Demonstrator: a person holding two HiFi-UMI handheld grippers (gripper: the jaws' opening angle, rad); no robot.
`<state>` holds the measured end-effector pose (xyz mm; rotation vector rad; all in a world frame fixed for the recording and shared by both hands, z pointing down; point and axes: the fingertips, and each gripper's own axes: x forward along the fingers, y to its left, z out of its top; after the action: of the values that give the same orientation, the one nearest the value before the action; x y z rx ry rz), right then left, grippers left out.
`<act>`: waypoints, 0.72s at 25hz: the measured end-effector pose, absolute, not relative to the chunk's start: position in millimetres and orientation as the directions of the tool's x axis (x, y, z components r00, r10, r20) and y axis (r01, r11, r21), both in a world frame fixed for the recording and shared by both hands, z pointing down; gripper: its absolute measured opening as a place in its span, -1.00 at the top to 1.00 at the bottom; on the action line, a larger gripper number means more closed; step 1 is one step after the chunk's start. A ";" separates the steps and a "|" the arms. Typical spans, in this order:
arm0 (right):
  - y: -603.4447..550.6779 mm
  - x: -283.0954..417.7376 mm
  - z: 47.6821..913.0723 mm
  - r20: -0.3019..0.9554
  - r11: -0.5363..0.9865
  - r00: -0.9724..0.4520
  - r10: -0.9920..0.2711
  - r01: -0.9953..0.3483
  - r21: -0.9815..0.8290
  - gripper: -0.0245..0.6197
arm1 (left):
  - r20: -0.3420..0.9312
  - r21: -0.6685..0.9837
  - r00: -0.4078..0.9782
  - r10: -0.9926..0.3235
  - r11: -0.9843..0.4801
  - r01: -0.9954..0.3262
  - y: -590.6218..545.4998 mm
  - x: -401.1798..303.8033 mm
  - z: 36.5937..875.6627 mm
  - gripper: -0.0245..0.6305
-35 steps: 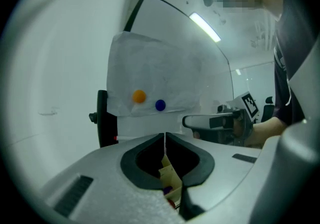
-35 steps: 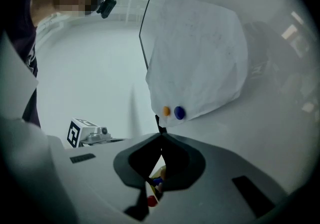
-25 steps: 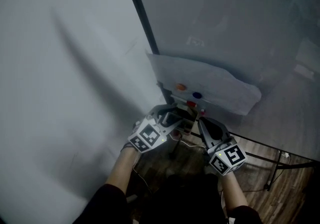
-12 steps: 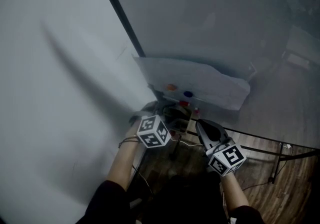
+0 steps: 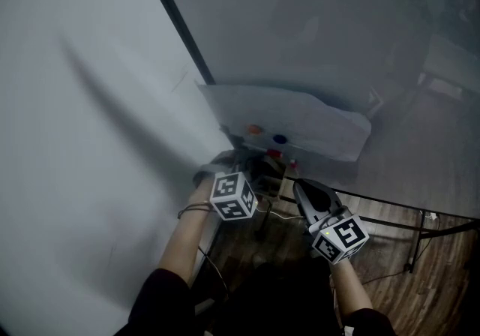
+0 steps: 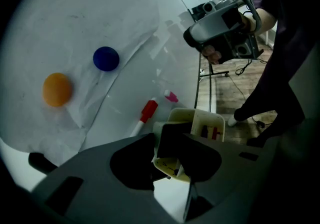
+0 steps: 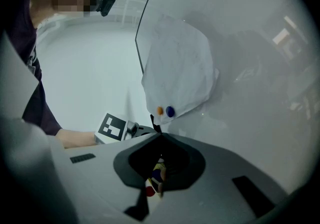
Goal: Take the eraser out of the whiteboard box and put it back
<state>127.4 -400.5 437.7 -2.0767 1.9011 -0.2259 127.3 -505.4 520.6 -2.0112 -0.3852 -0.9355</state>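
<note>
Grey left claw (image 6: 171, 144), its jaws just closing, clamped the black eraser (image 6: 172, 135) at the near end of the cream box (image 6: 210, 118). Just right, the right claw (image 7: 160, 170) hung narrow and empty. Farther lay a red marker (image 6: 146, 113), then paper (image 6: 90, 18) under a blue magnet (image 6: 106, 58) and an orange magnet (image 6: 56, 89).

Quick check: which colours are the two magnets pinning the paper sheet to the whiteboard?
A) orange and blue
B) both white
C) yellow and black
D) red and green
A: the left gripper view shows an orange magnet and a blue magnet near each other on the paper sheet.
</note>
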 end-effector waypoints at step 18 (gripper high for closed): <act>-403.4 127.1 435.1 -0.106 -0.047 0.089 -0.990 -0.938 -0.343 0.91 | 0.638 -0.658 0.759 -0.128 -0.602 0.452 -504.0 108.0 483.0 0.64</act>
<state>127.1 -403.4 435.1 -2.0502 1.9106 -0.2263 108.0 -504.0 483.0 -2.0671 -0.2430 -0.8292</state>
